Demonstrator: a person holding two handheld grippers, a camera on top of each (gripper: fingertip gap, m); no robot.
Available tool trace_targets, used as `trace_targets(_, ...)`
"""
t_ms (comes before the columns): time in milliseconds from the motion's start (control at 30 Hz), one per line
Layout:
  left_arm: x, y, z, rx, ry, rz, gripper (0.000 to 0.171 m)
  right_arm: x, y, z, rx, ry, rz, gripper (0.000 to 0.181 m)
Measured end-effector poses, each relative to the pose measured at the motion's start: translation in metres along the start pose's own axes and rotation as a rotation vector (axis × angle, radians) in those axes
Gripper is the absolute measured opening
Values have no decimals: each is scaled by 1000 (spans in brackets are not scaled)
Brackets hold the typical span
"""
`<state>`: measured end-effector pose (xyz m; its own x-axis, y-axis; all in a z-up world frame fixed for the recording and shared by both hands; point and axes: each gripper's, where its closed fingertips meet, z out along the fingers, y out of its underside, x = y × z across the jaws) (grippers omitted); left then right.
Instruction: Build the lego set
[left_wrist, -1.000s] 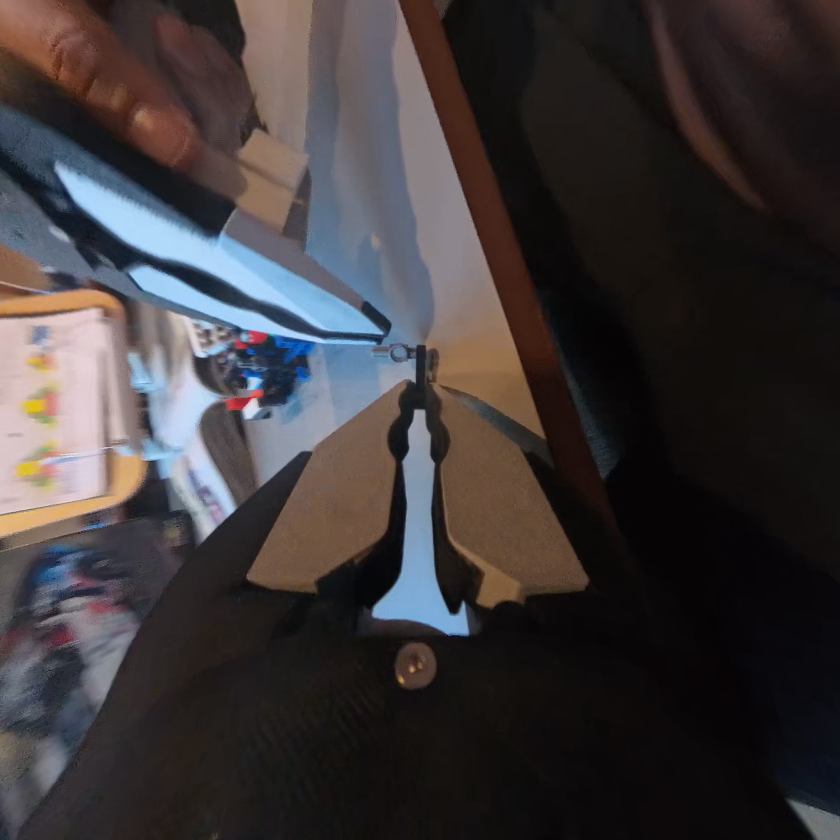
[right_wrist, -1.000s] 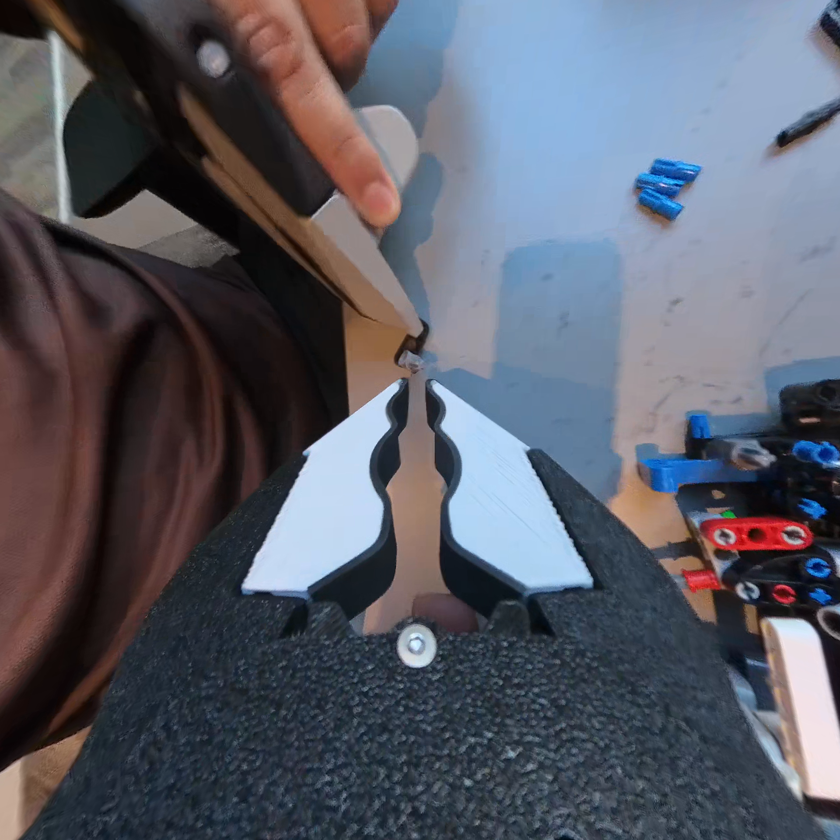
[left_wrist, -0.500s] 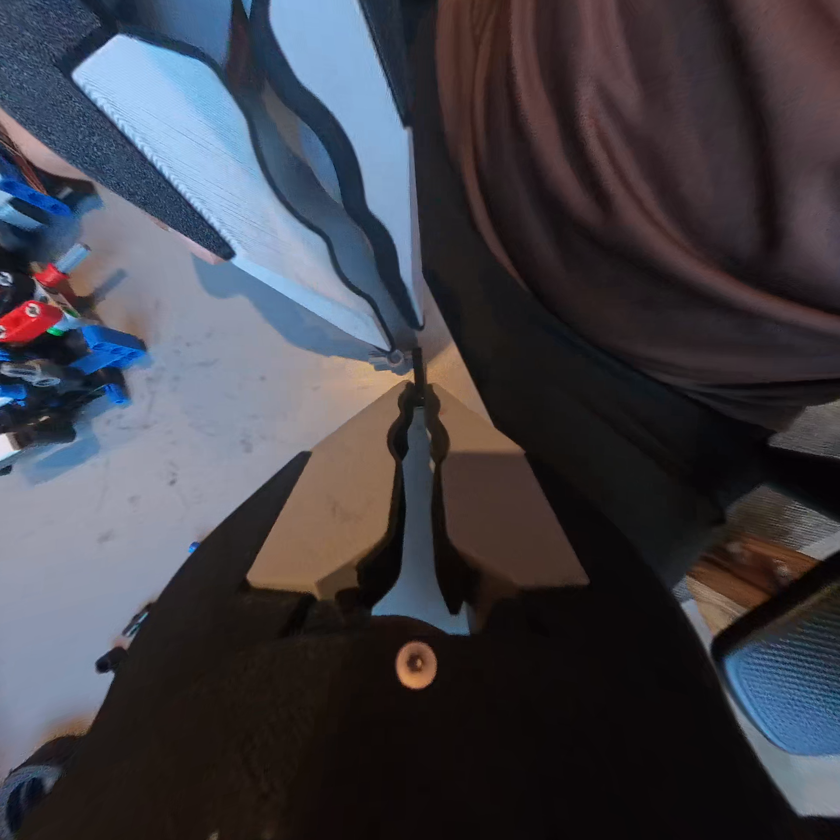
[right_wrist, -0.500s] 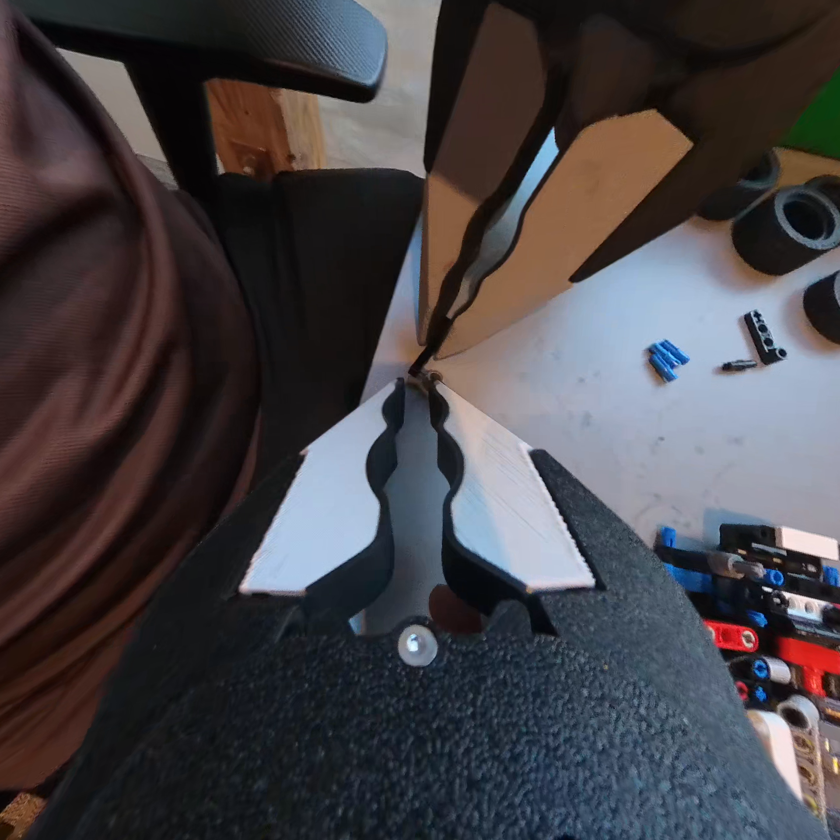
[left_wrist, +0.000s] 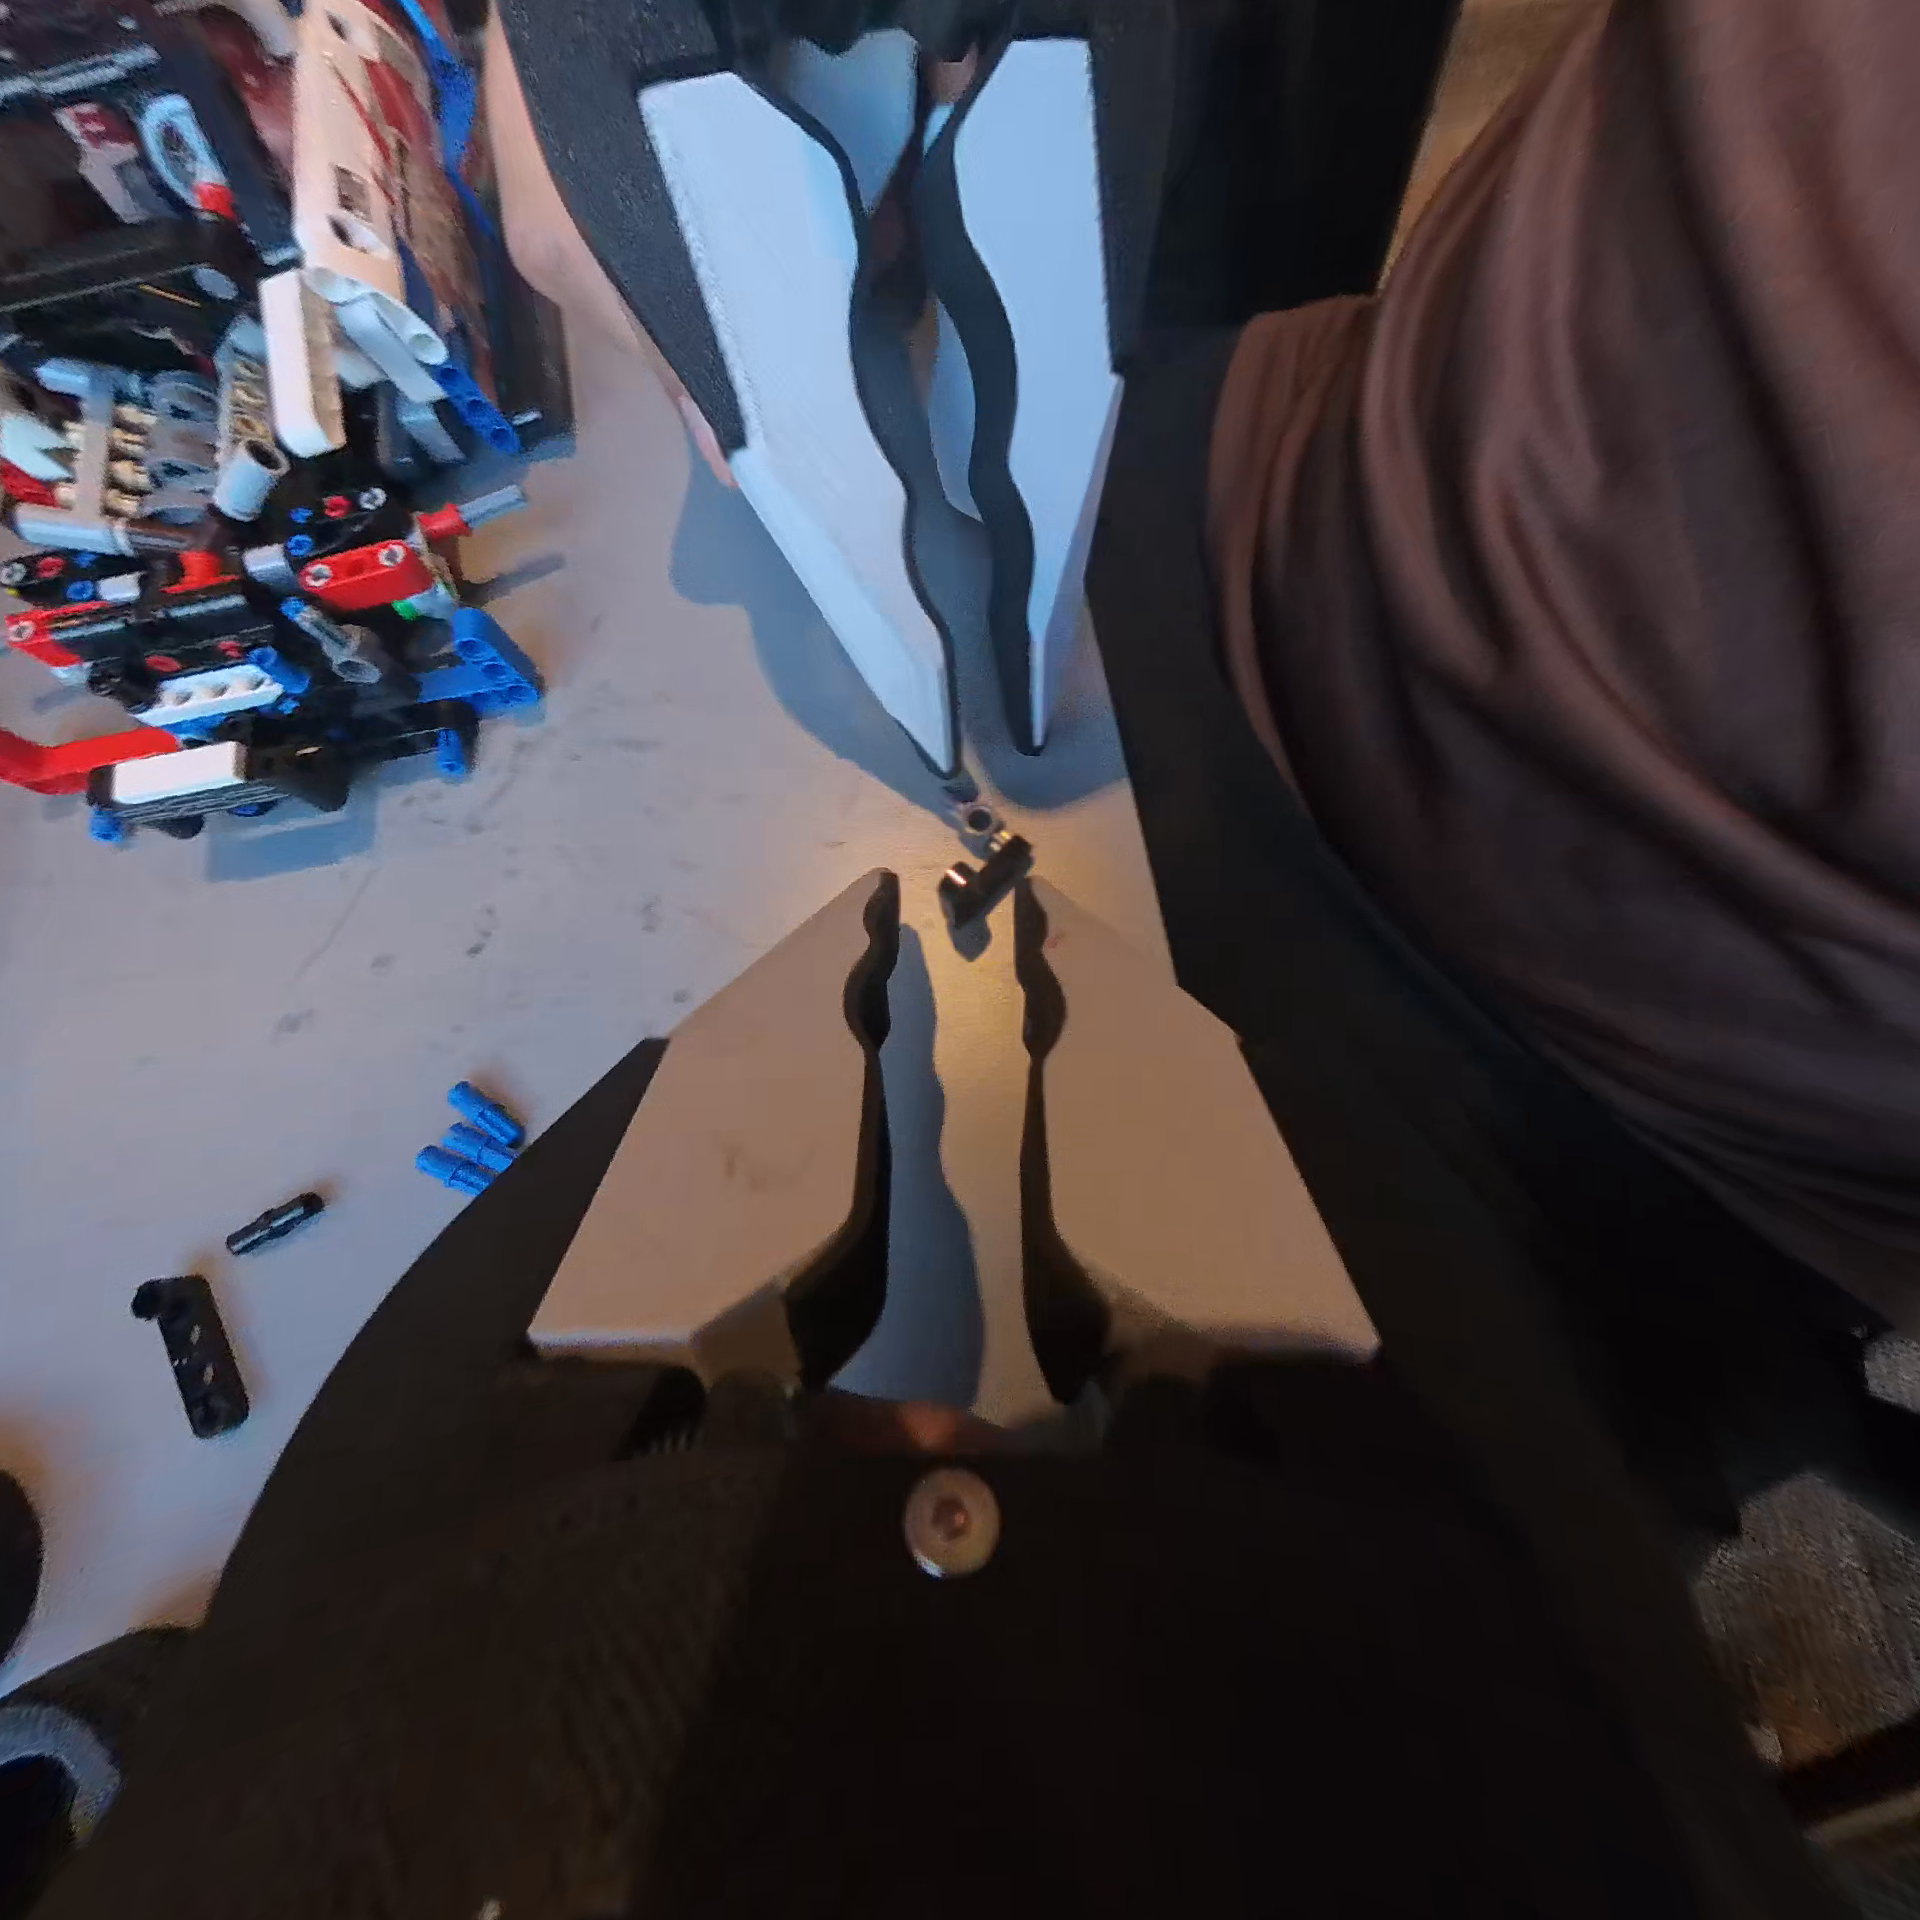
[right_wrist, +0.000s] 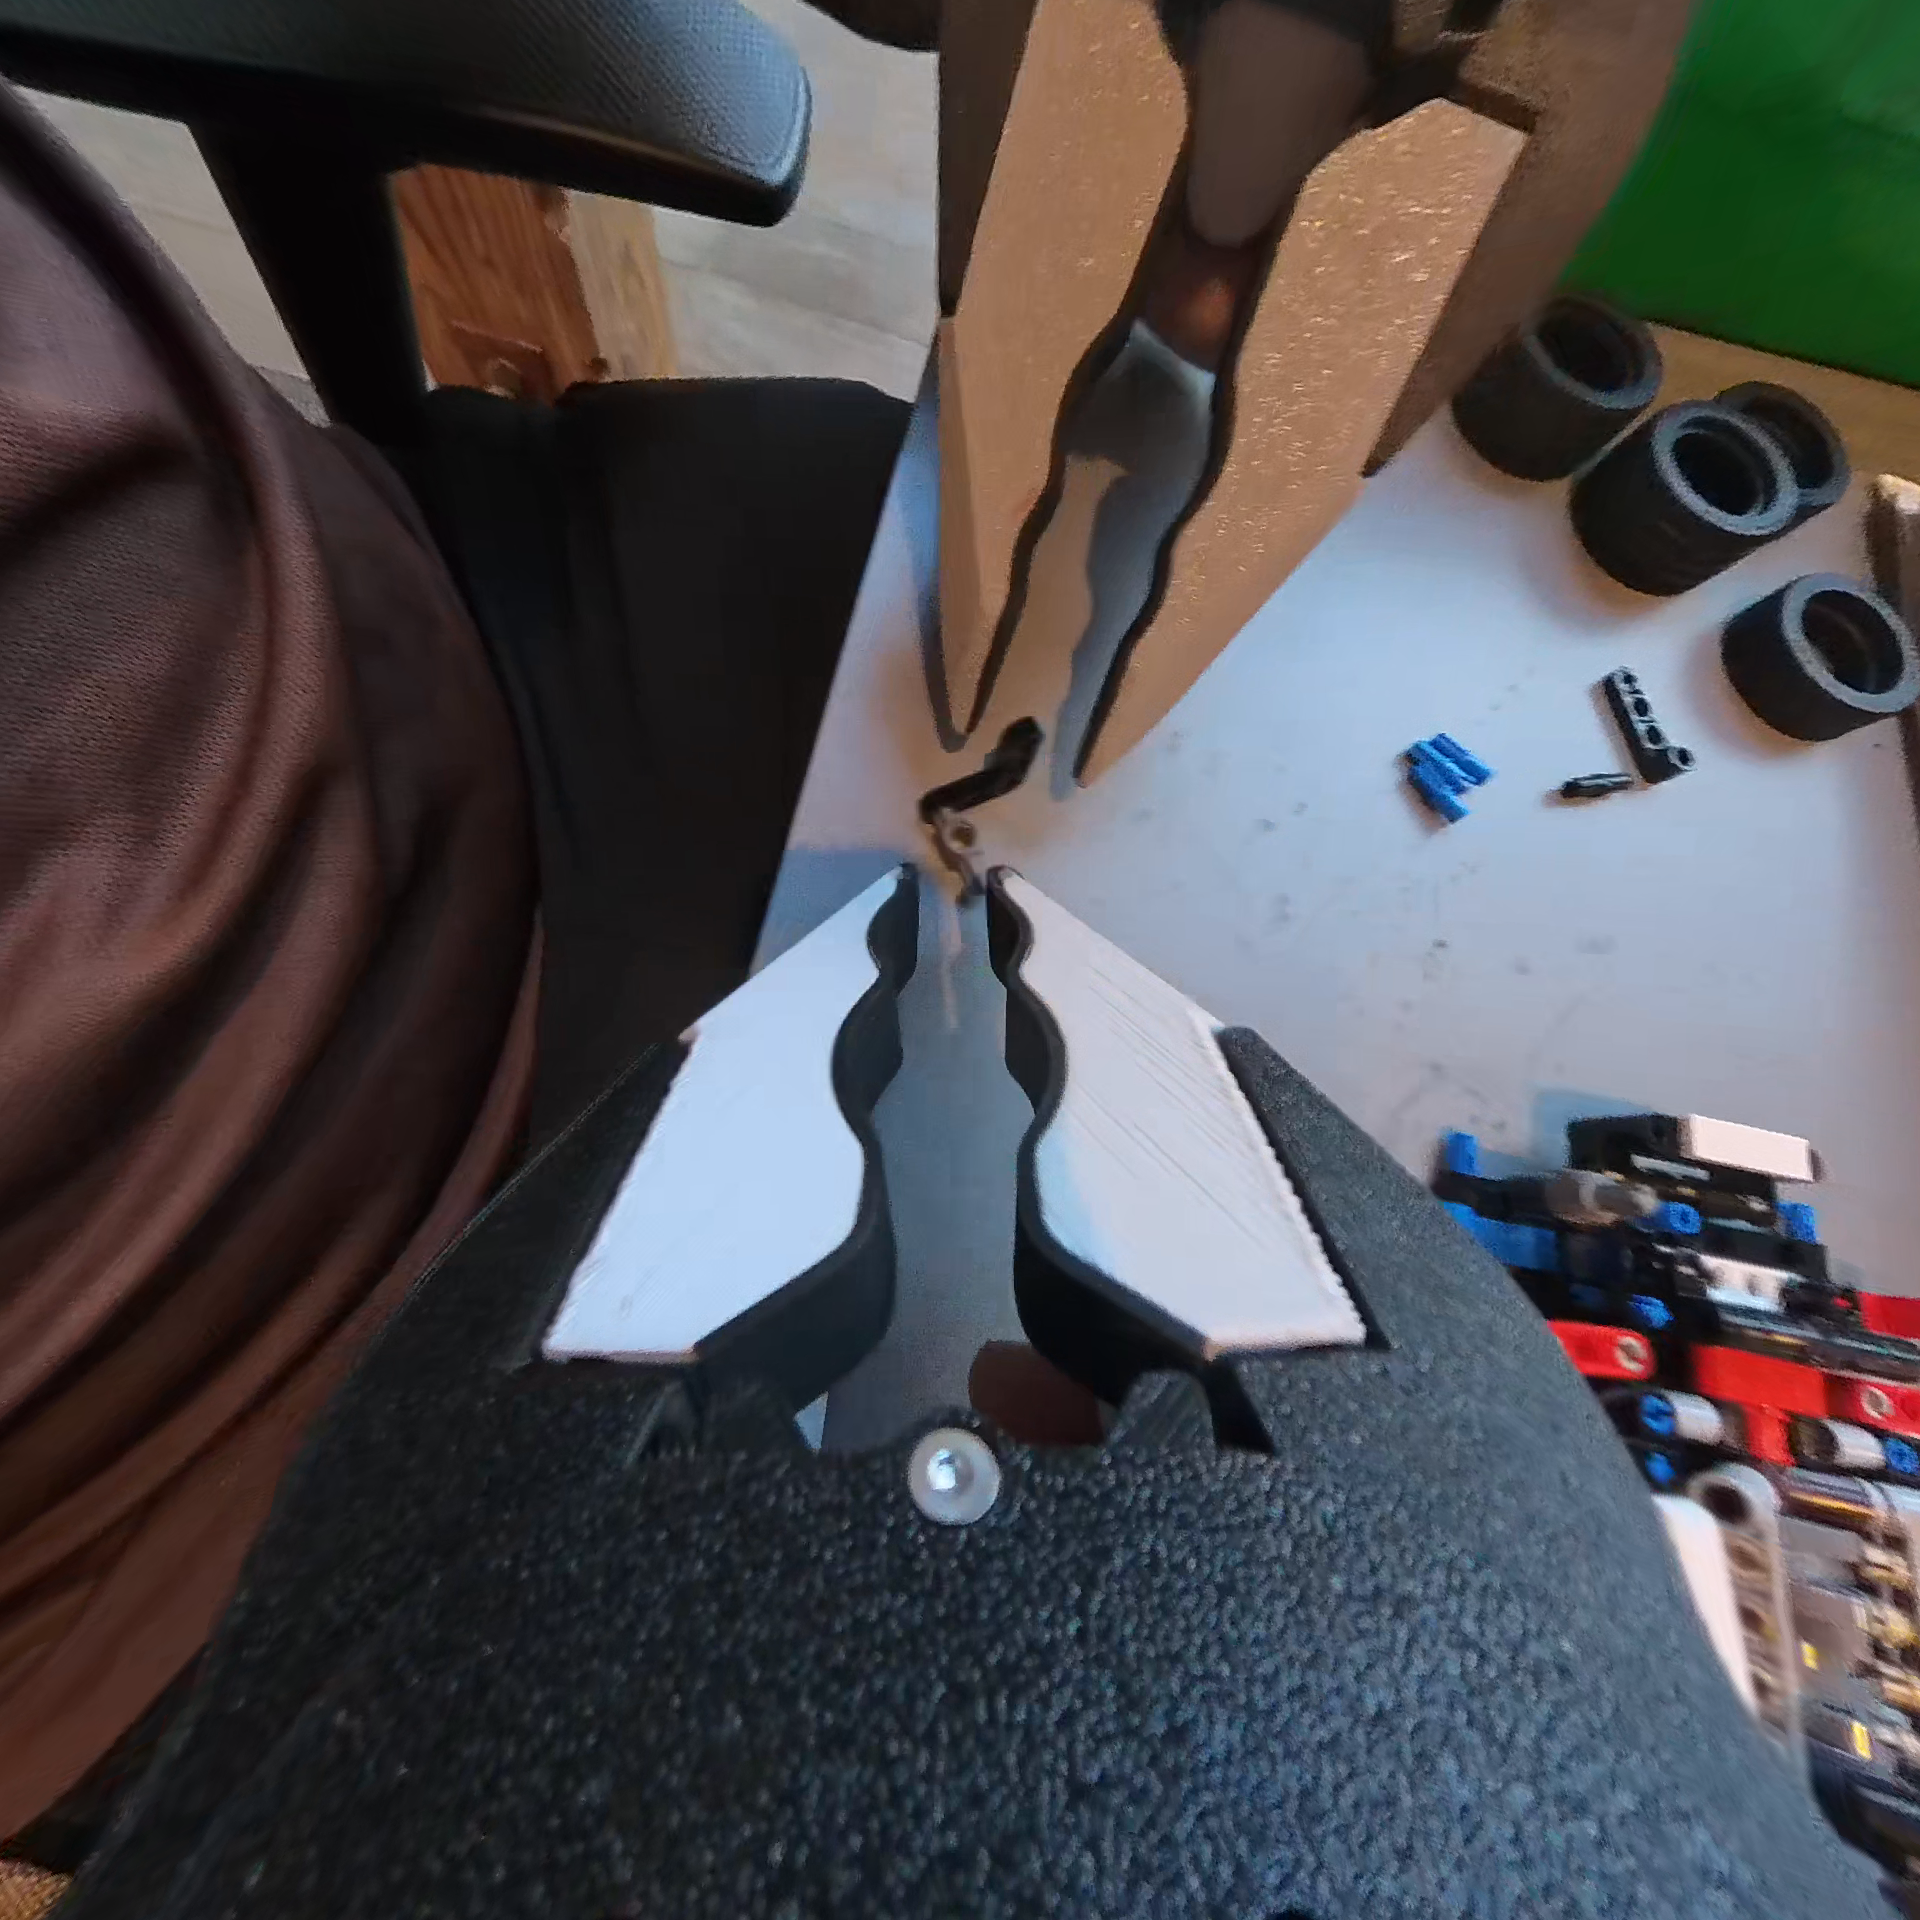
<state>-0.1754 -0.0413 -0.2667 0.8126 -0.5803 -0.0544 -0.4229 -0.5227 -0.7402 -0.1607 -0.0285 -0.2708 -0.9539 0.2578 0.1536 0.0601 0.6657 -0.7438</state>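
A small black lego piece (left_wrist: 982, 878) joined to a grey connector (left_wrist: 977, 821) sits just over the white table (left_wrist: 312, 1039) near its edge, between the two sets of fingertips. My left gripper (left_wrist: 956, 888) is open, with the black piece in the gap at its tips and apart from both fingers. My right gripper (right_wrist: 951, 875) faces it tip to tip and is slightly open, with the grey connector (right_wrist: 961, 836) right at its tips. The black piece (right_wrist: 987, 779) shows beyond it. The partly built model (left_wrist: 260, 623) lies to one side and also shows in the right wrist view (right_wrist: 1714, 1299).
Loose on the table are blue pins (left_wrist: 473, 1138), a black pin (left_wrist: 275, 1223), a short black beam (left_wrist: 192, 1340) and several black tyres (right_wrist: 1704, 499). A person in a brown shirt (left_wrist: 1610, 623) sits at the table edge on a black chair with an armrest (right_wrist: 416, 94).
Both grippers were shut on the joined piece and turning with it. Now the left has opened wide, the right has opened a little, and the piece is free between the tips.
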Motion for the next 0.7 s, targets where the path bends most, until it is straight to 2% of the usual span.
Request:
trace_targets(167, 4, 6, 8, -26, 79, 15, 6, 6, 4, 4, -16, -60, -18, 13)
trace_targets(200, 7, 6, 10, -27, 102, 20, 4, 4, 6, 6, -29, -78, -33, 6)
trace_targets(367, 12, 6, 13, -33, 157, 24, 3, 2, 7, 8, -24, -111, -51, 4)
trace_targets(467, 8, 6, 14, -34, 116, 19, 2, 10, 9, 7, -33, -53, 0, 10)
trace_targets(500, 5, 6, 14, -34, 88, 10, 0, 13, 9, 5, -31, -23, 44, 22)
trace_targets(533, -2, 7, 14, -37, 34, -13, 0, 15, 8, 3, -18, -3, 94, 25)
trace_targets(633, -5, 7, 14, -39, -21, -110, 1, 19, 3, -5, 34, 75, 190, 18)
trace_targets(700, -3, 5, 15, -34, -33, -149, 0, 24, 11, -6, -7, 145, 215, 21)
